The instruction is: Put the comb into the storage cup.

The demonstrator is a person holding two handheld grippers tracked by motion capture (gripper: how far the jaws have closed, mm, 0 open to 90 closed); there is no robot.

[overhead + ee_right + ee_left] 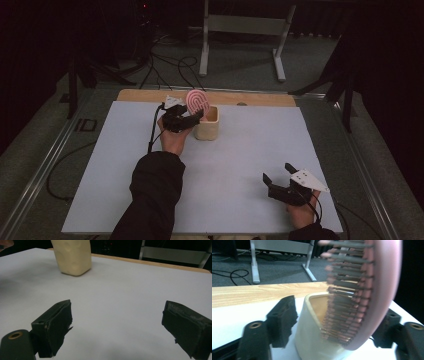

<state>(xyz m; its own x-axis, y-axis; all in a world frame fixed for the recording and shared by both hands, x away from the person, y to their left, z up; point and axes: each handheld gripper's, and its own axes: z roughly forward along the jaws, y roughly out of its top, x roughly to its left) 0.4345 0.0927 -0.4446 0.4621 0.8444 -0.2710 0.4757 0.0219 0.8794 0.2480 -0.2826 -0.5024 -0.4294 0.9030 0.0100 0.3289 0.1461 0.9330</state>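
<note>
Two grippers are in our hands at a table (125,200) covered with a pale sheet, its wooden far edge bare. With our left gripper (192,119) we reach toward the far middle of the table, where a cream holder (207,124) stands upright on the sheet. A pink hairbrush (198,101) stands in that holder, its oval head rising above the rim on the far left side. In the left gripper view the hairbrush (362,295) sits between the jaws with its bristles turned toward the left jaw and its smooth pink back toward the right one; the left jaw stands clear of the bristles with the holder (312,335) showing in the gap, so the jaws are parted and not pressing on the head, though we cannot tell whether the right jaw touches its back. Our right gripper (279,176) rests low at the near right of the table, well apart from the holder, with its jaws spread wide. In the right gripper view those jaws frame bare sheet, and the holder (72,257) stands far off at the upper left.
</note>
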